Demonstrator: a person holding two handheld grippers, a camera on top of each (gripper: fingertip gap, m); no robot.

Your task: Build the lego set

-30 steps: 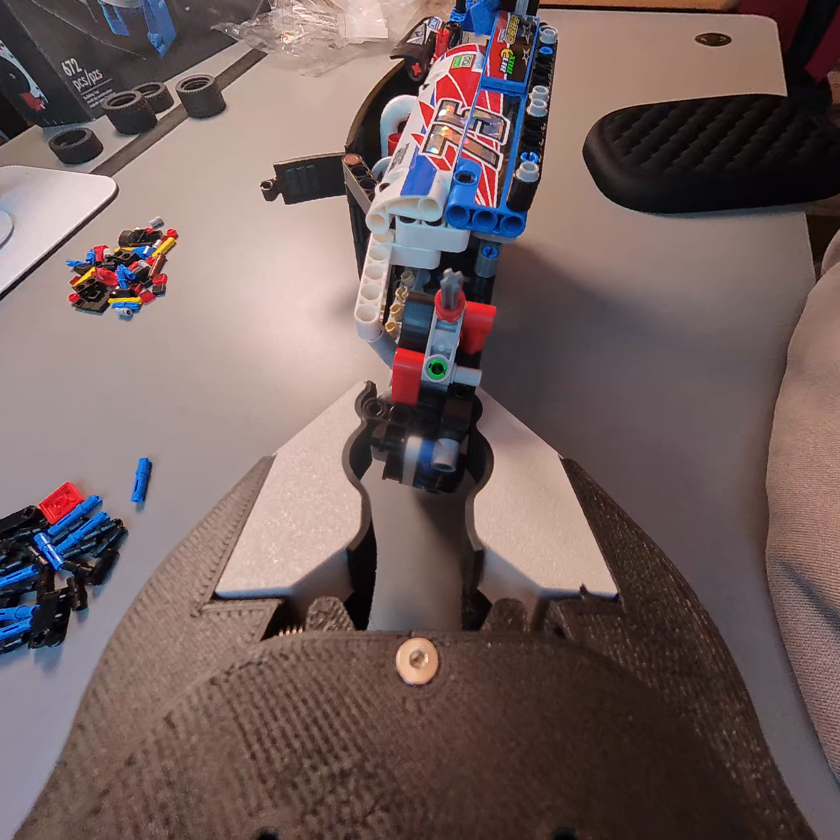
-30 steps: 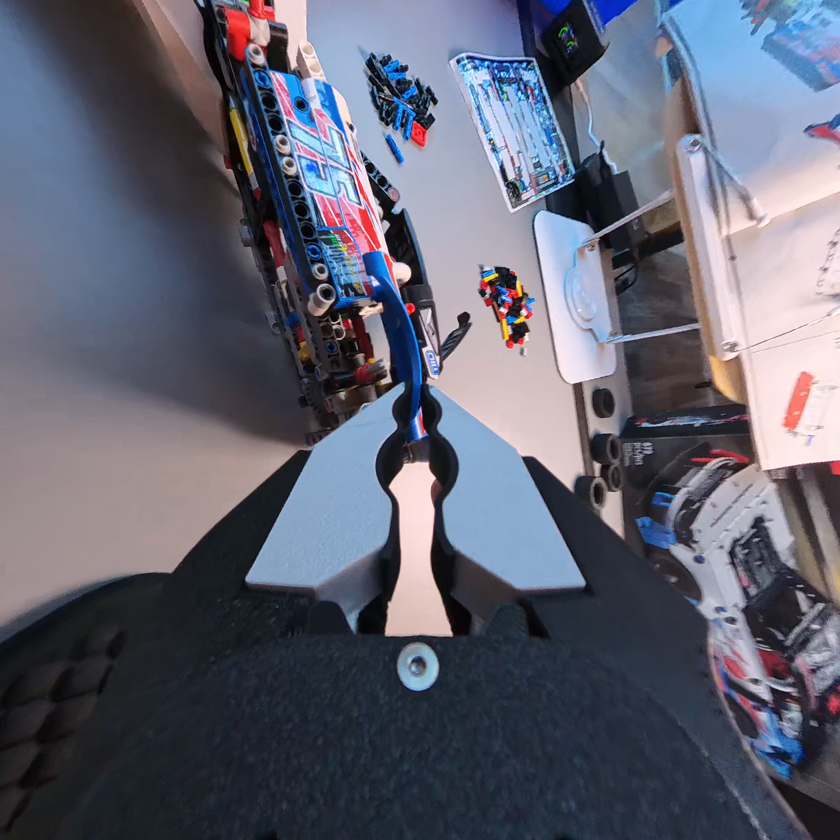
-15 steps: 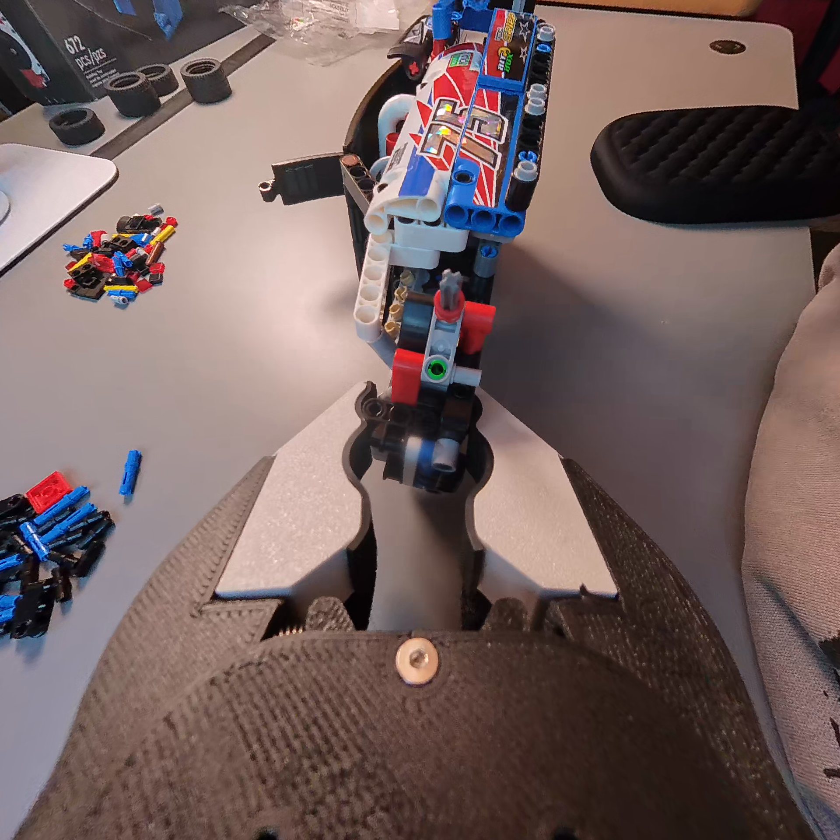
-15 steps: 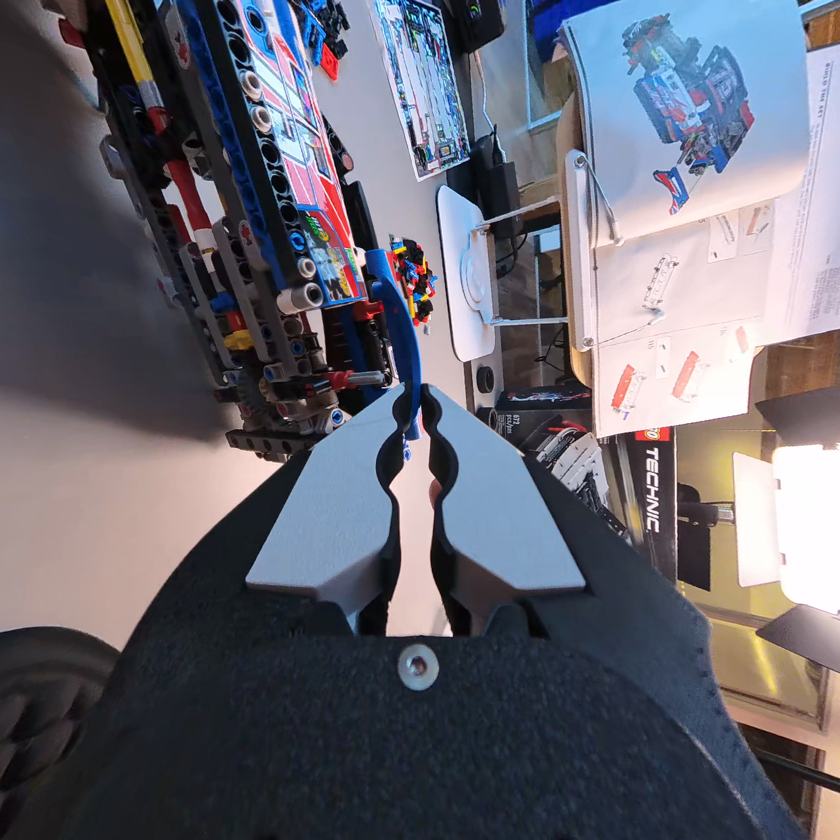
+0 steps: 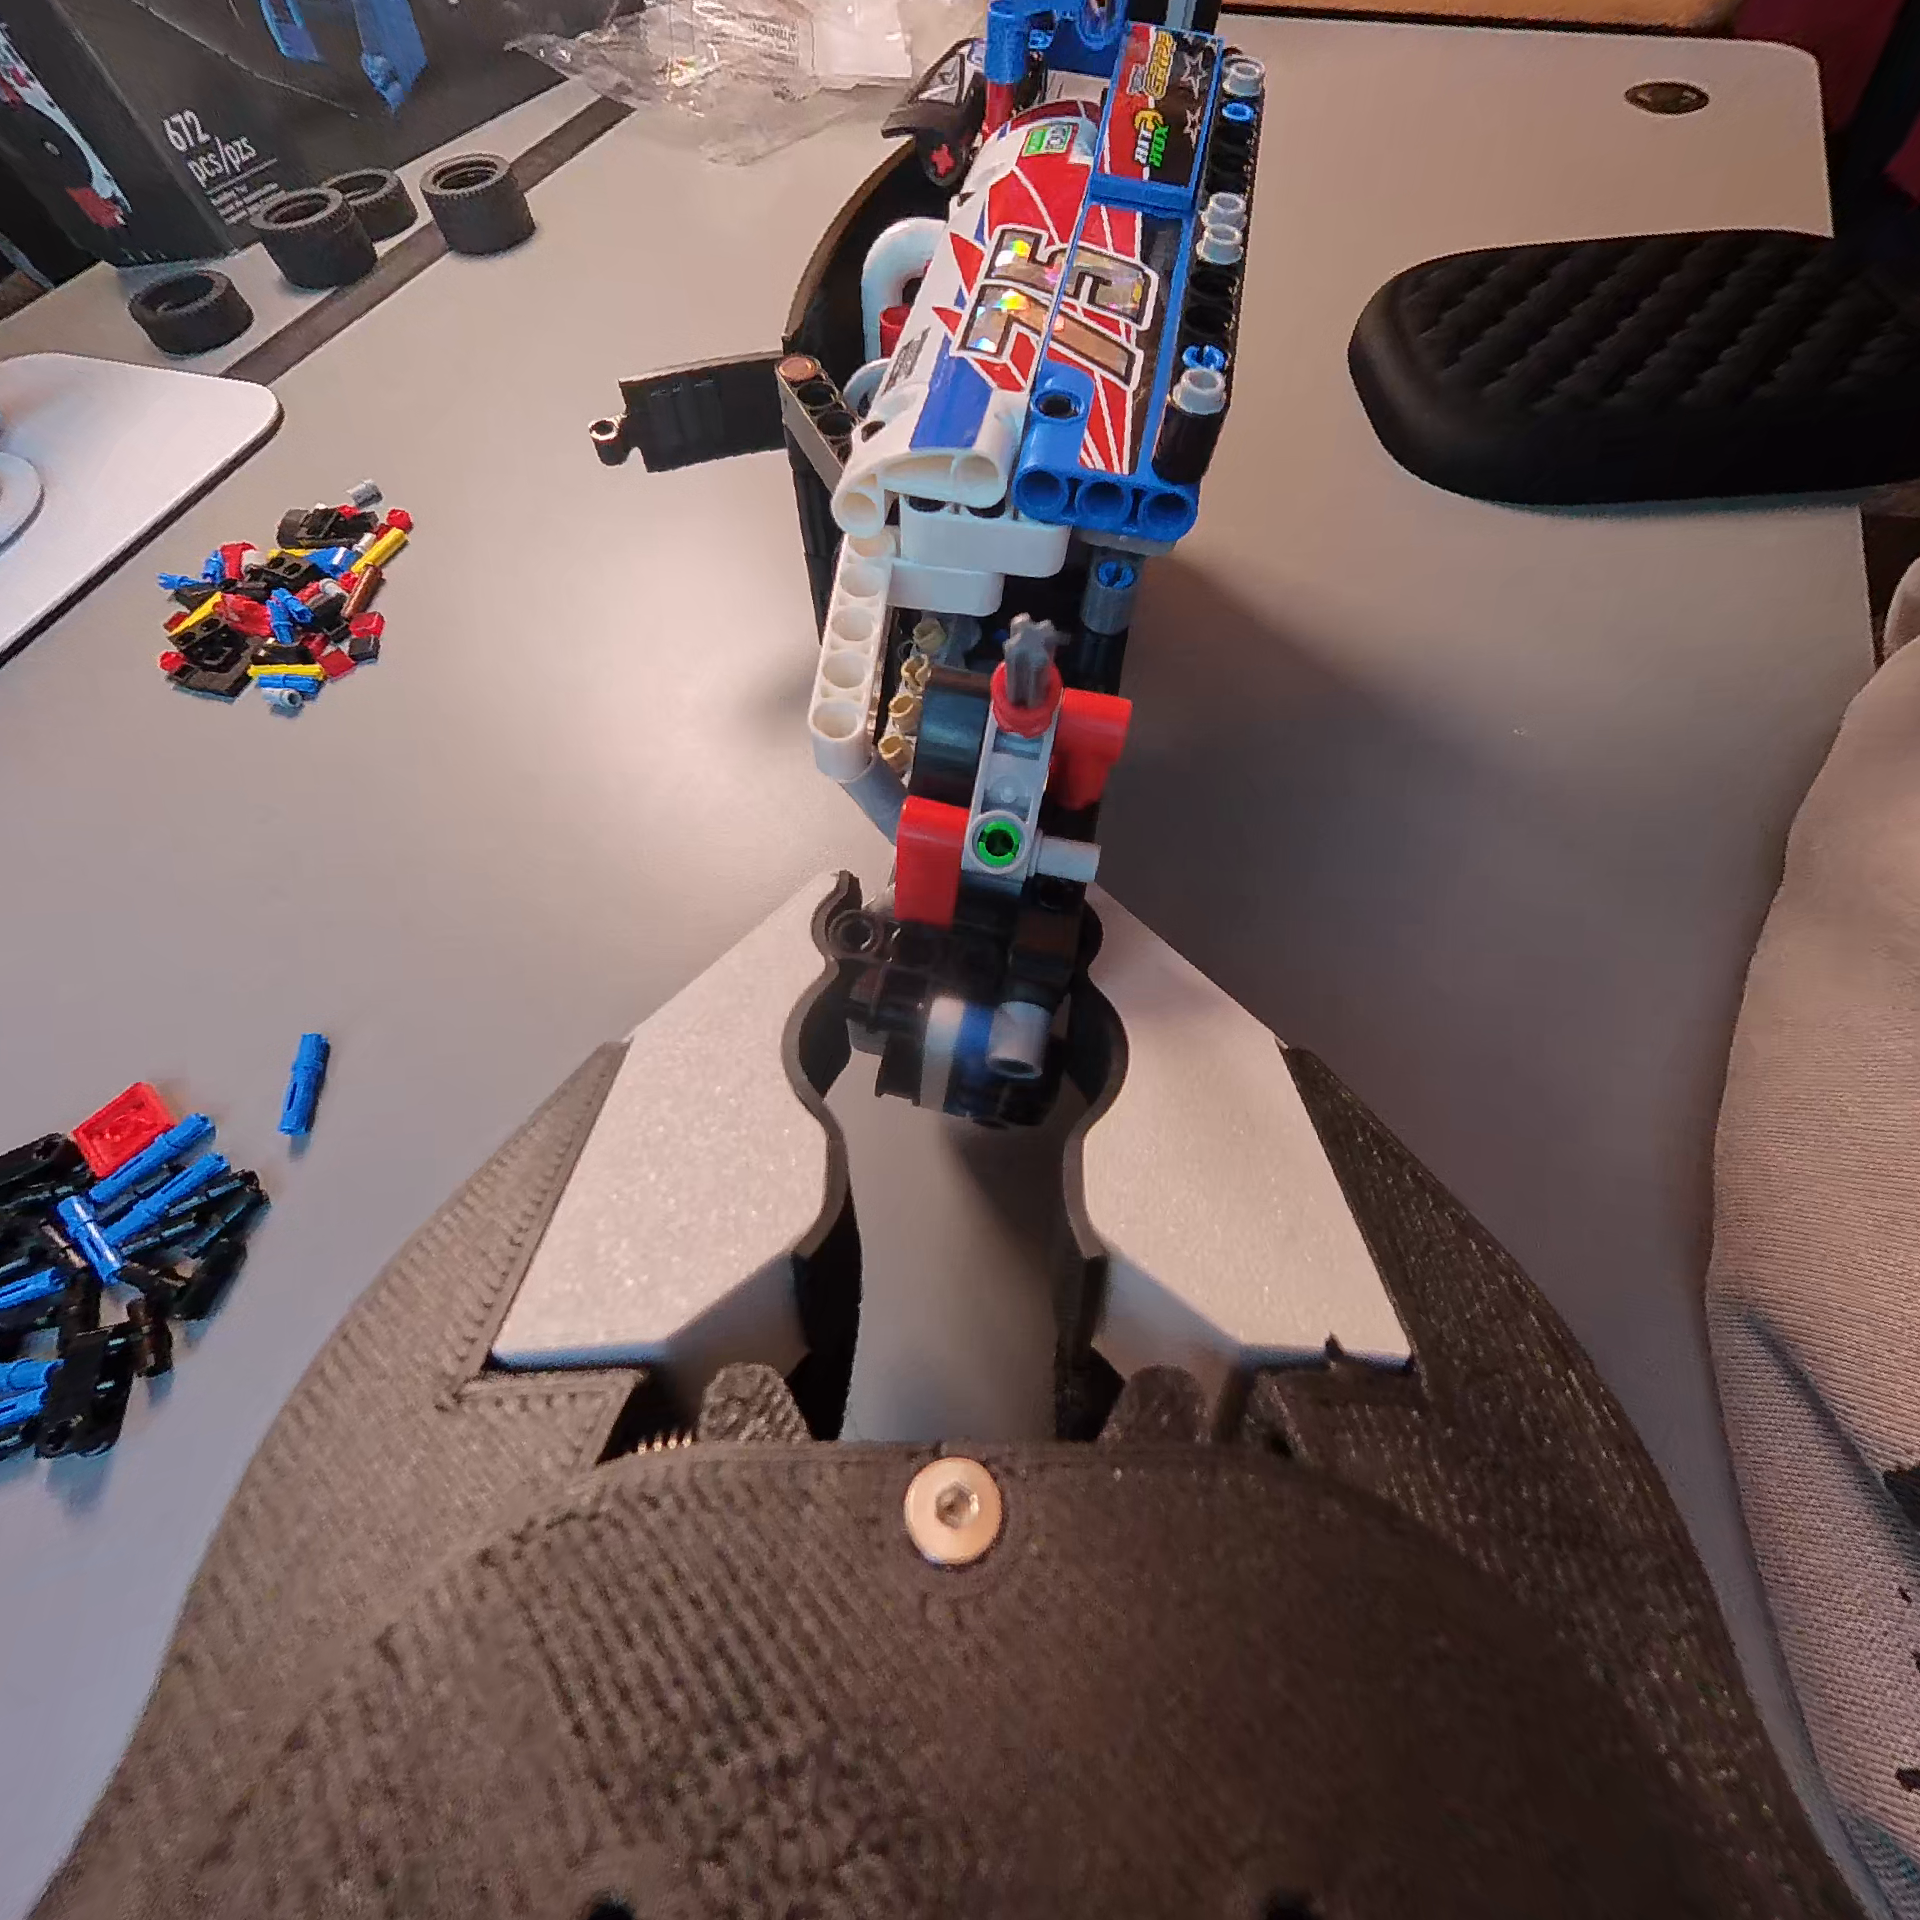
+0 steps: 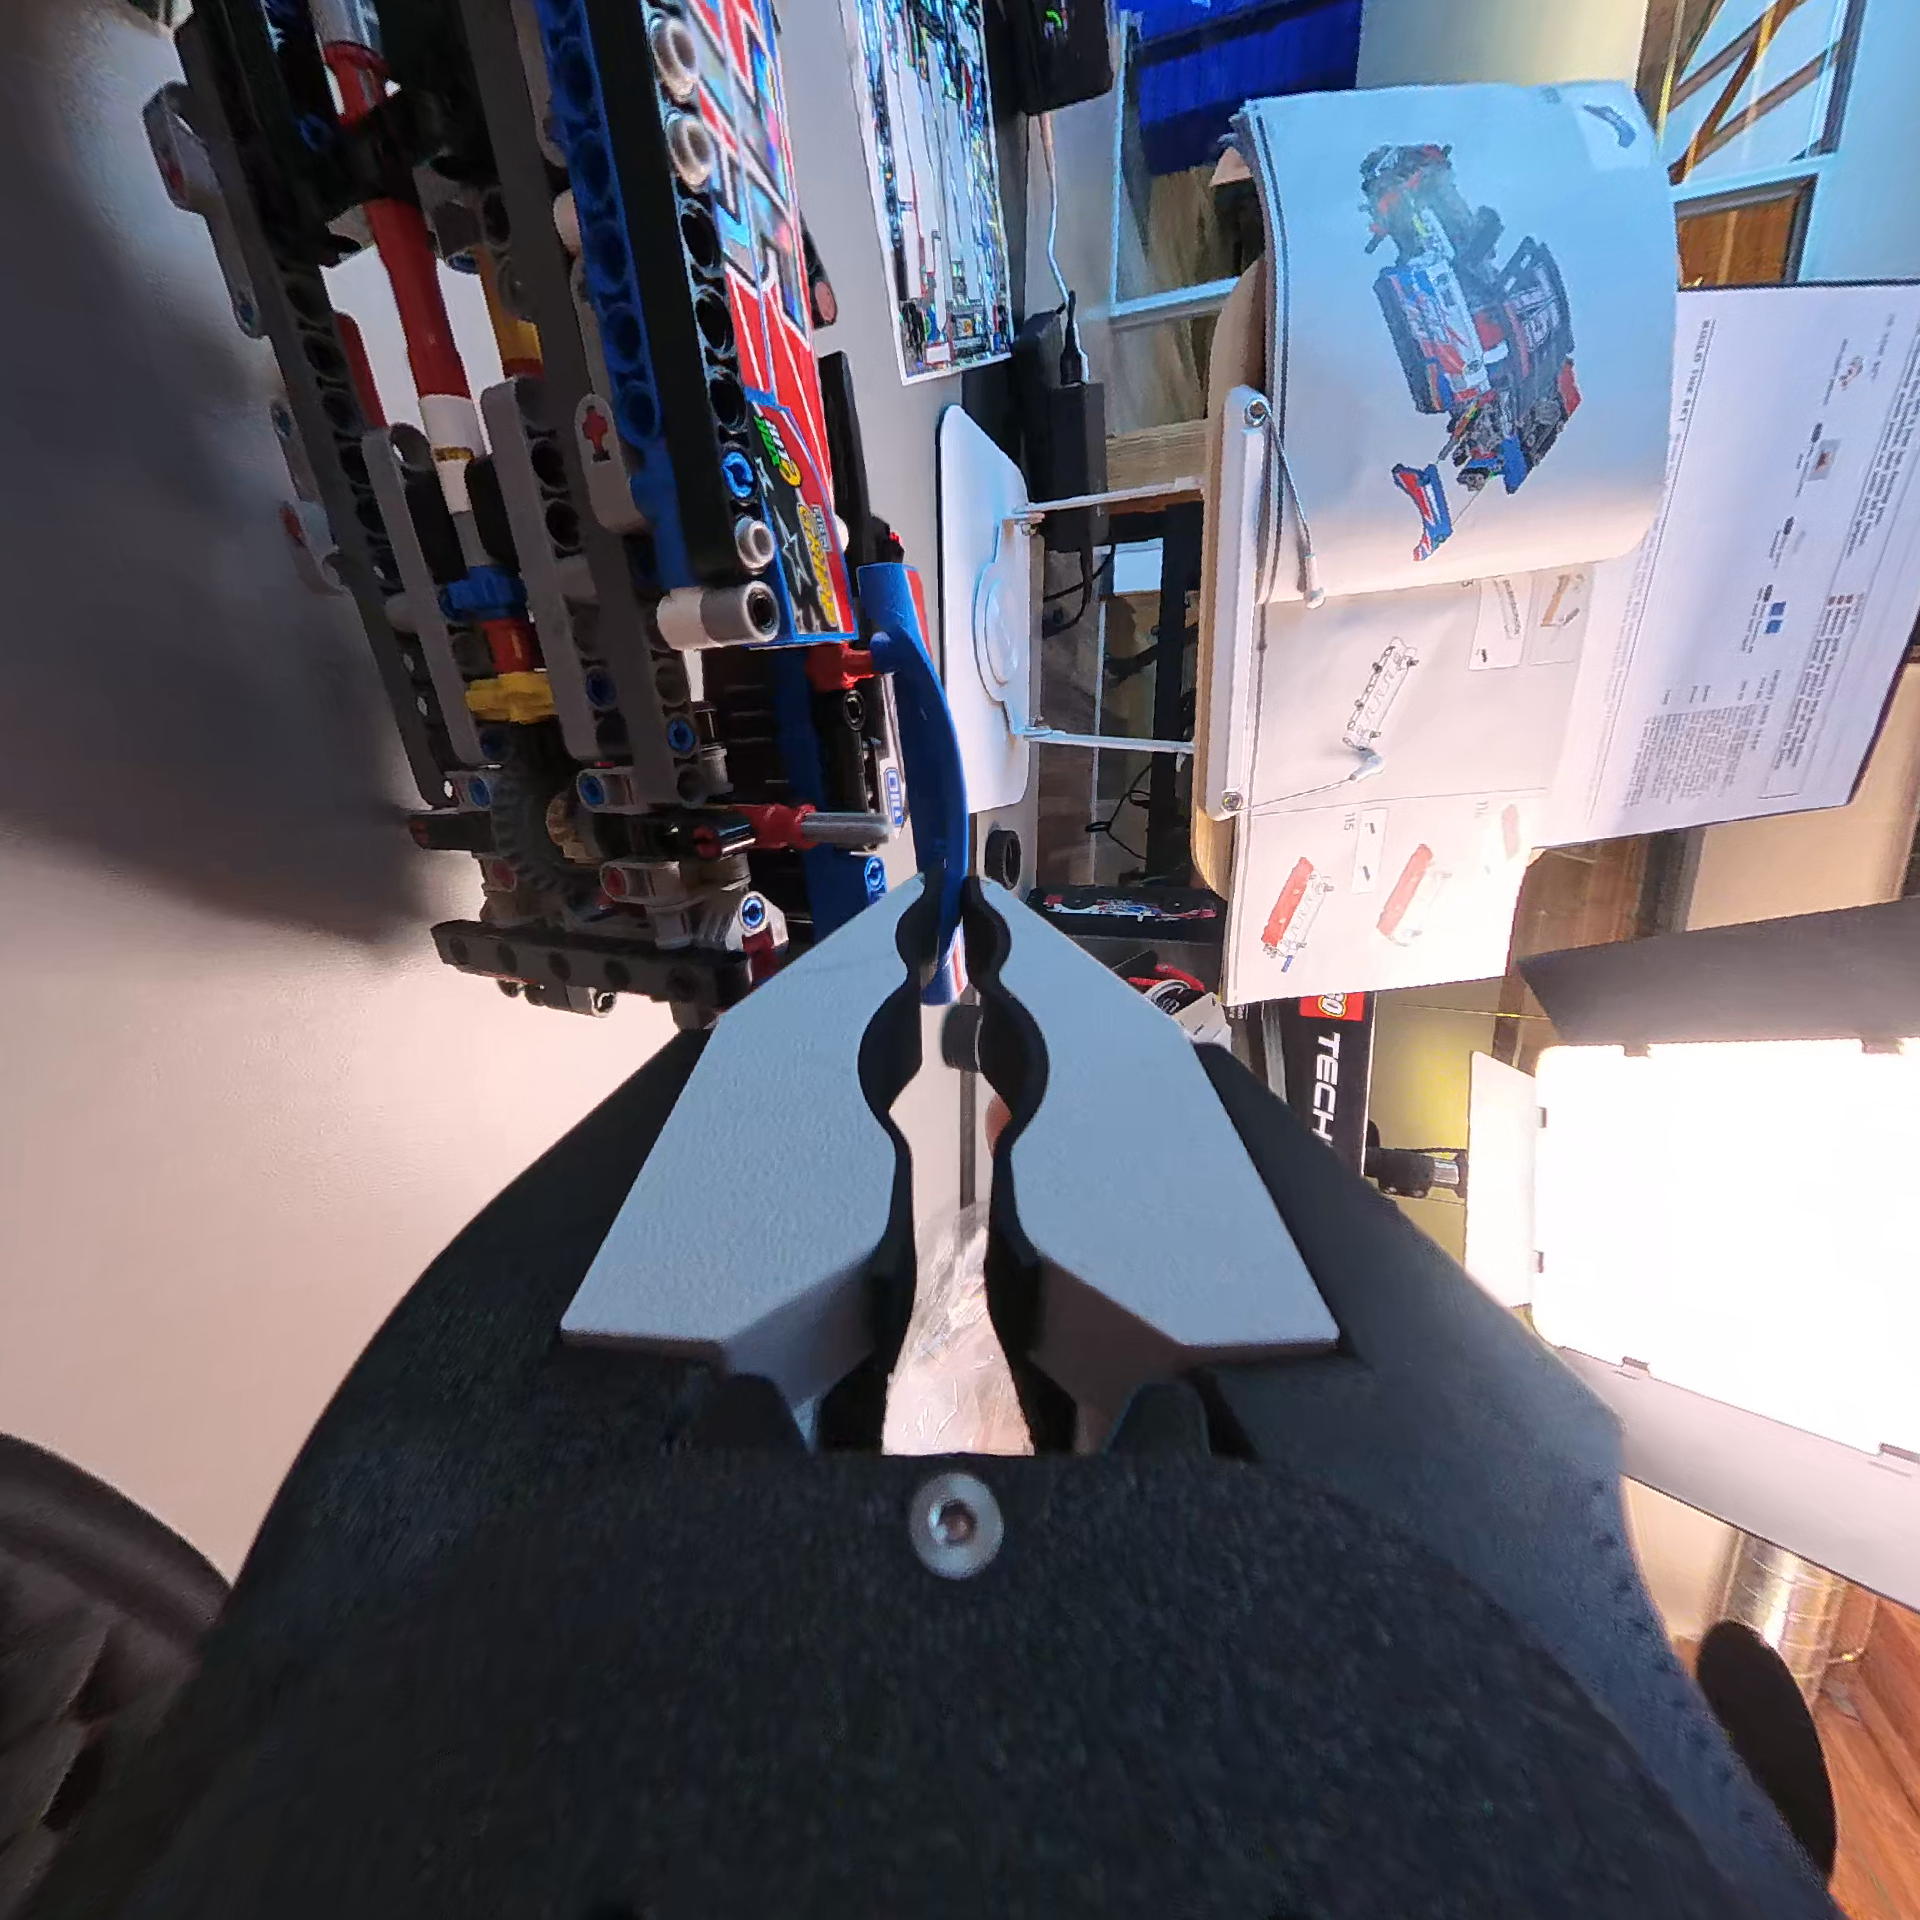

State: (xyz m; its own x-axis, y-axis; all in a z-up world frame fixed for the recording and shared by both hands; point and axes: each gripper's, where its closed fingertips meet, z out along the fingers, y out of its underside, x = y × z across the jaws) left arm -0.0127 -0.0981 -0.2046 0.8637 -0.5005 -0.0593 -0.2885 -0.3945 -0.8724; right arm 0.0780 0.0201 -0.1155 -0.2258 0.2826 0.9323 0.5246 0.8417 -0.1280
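The half-built Lego truck [image 5: 1049,343], with blue, white and red stickered panels, stands on its side on the grey table [image 5: 520,810]. My left gripper [image 5: 961,935] is shut on the truck's near end, its fingers around the black and red block there. In the right wrist view the truck [image 6: 644,436] is close up, its underside of grey beams and gears showing. My right gripper [image 6: 943,904] is shut on a curved blue panel piece [image 6: 930,748] that sits at the truck's end.
Piles of small parts [image 5: 281,603] and blue and black pins [image 5: 114,1226] lie left, one loose blue pin [image 5: 303,1081] apart. Tyres [image 5: 312,223] and the box [image 5: 156,114] stand at the back left. A black chair armrest [image 5: 1631,364] lies right. An instruction booklet on a stand [image 6: 1455,416] shows. Some 20 cm of space lies between my two pairs of fingers. The right gripper is farther from the loose blue pin [image 5: 303,1081], some 30 cm, than the left, some 15 cm.
My right gripper has swung closer along the truck with the blue panel piece, and the view has tilted toward the booklet. The left gripper keeps its hold and has barely shifted.
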